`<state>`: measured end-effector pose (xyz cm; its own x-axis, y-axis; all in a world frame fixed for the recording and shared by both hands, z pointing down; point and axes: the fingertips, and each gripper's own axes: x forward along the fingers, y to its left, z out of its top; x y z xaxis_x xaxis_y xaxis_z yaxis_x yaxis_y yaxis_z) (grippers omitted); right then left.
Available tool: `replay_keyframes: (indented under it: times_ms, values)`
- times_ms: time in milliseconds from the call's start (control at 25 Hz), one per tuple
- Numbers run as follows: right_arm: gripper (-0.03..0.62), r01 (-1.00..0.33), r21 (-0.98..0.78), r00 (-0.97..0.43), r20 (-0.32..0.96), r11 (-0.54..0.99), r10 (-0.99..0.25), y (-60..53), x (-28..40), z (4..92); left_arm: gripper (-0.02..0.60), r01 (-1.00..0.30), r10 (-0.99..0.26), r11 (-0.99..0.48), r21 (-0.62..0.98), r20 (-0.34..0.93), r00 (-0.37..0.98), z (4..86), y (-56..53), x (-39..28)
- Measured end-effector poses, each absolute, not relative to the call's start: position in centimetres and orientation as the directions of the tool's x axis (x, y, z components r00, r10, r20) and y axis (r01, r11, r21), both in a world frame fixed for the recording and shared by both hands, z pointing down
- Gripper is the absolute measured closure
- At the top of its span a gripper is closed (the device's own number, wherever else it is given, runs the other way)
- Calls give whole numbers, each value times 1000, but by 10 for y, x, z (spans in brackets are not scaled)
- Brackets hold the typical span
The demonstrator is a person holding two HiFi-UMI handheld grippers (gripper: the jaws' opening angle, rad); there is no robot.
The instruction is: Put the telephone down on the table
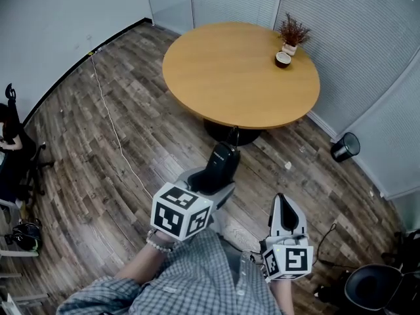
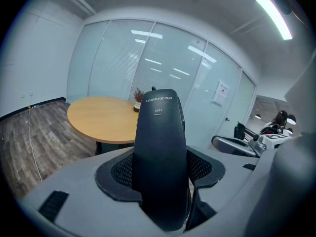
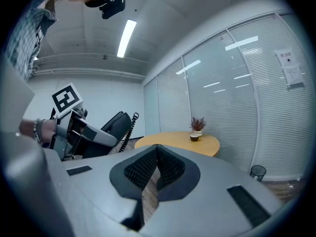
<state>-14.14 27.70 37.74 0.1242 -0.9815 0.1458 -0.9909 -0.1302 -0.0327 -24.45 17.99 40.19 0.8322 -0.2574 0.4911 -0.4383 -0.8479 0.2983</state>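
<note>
My left gripper (image 2: 160,181) is pinching the telephone (image 2: 160,147) - a dark, smooth handset that stands up between the jaws, its lower part deep between the ribbed pads and its upper part reaching out past them. My right gripper (image 3: 157,168) has its jaws pressed together at the tips with nothing between them, and it hangs near my body on the right.

The telephone is in the air over the wooden floor, on the near side of the round table (image 1: 226,77) and not yet above its top. From the right gripper view a coiled cord (image 3: 129,127) runs off the handset.

I judge the handset to be light and rigid, a hard plastic shell that will not give under the pads. Its rounded, glossy back could slide or twist if the pinch loosens. The hold around the lower body looks sound to me; the cord may tug a little as I reach out.

The table's near and left parts are bare. A small potted plant (image 1: 293,33) and a cup (image 1: 283,59) sit at the far right - well apart from where I would set it down.
</note>
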Motion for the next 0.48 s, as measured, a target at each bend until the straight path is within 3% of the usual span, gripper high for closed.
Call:
replay_keyframes:
  times_ms: [480]
  values:
    - [588,-985,3,174,147,-175,-974,215,-98,369,305,-400,-231,-869,290,477,848,397,105,-193]
